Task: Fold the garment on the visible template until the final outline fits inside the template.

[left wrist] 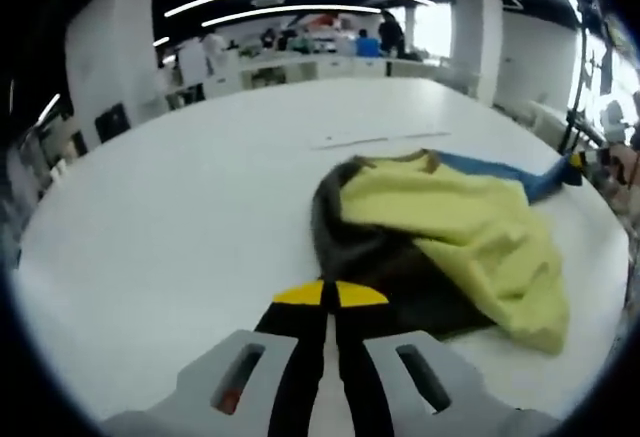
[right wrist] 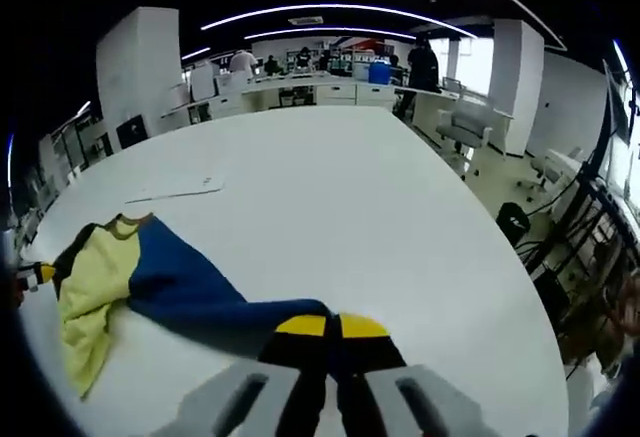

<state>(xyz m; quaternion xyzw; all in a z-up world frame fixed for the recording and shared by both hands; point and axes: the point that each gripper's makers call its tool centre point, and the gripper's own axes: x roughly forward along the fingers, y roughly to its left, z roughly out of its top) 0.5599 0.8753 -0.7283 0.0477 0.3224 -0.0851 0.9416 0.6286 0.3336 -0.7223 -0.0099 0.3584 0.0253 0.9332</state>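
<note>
Pinching dark fabric with jaws together, the left hand-held gripper (left wrist: 330, 295) grips one edge of the yellow, blue and dark garment (left wrist: 450, 227) crumpled on the white bench (left wrist: 180, 217), while the right hand-held gripper (right wrist: 331, 326) clamps its blue end.
</note>
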